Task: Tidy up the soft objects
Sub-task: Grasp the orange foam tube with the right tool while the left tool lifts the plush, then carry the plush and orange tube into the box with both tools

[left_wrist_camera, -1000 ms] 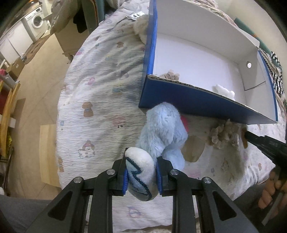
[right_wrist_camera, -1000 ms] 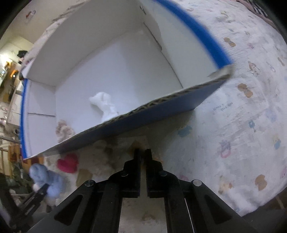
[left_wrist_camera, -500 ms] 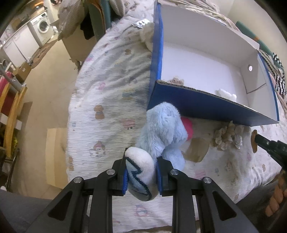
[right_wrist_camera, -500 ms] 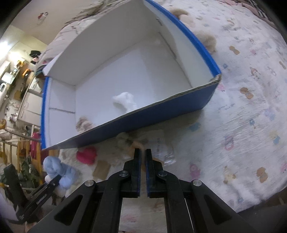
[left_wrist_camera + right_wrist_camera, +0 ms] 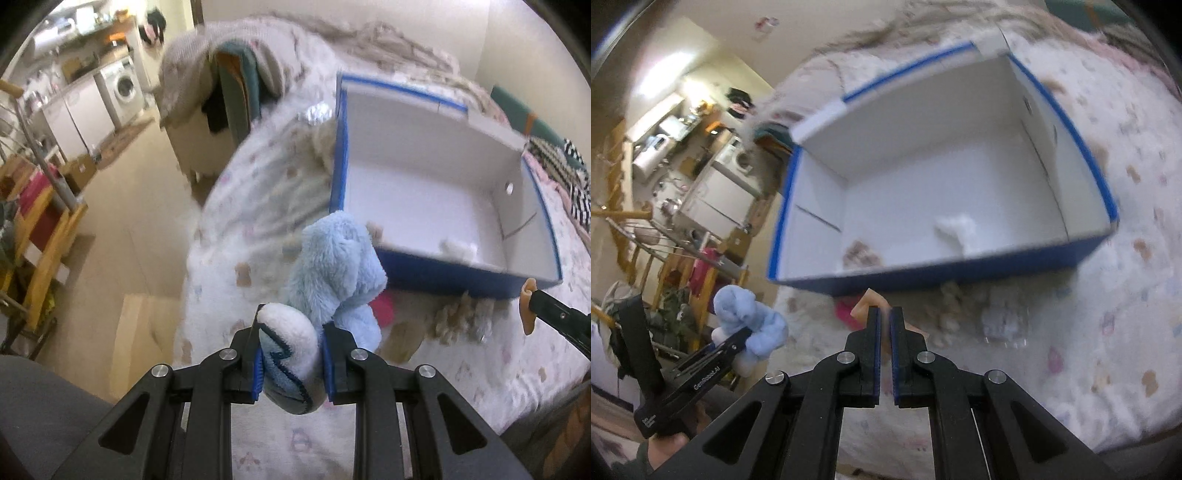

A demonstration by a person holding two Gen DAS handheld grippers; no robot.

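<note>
My left gripper (image 5: 291,354) is shut on a light blue plush toy (image 5: 336,266) by its white foot and holds it up in the air in front of the blue box (image 5: 443,273); the toy also shows in the right wrist view (image 5: 746,314). My right gripper (image 5: 884,321) is shut on a small thin tan piece (image 5: 871,301), lifted above the bed near the box's front wall (image 5: 960,273); the piece shows in the left wrist view (image 5: 528,306). Inside the white box floor lie a white soft piece (image 5: 956,229) and a small brownish toy (image 5: 860,253).
On the patterned bedsheet (image 5: 1108,332) in front of the box lie a pink plush (image 5: 382,310), a beige fluffy toy (image 5: 454,321), a tan flat piece (image 5: 402,339) and a clear wrapper (image 5: 1004,325). A chair with draped clothes (image 5: 229,81) stands beyond the bed's left side.
Both grippers have risen. The left lifted the blue plush higher, toward the box's near corner. The right lifted the tan piece off the bed and pulled back from the box.
</note>
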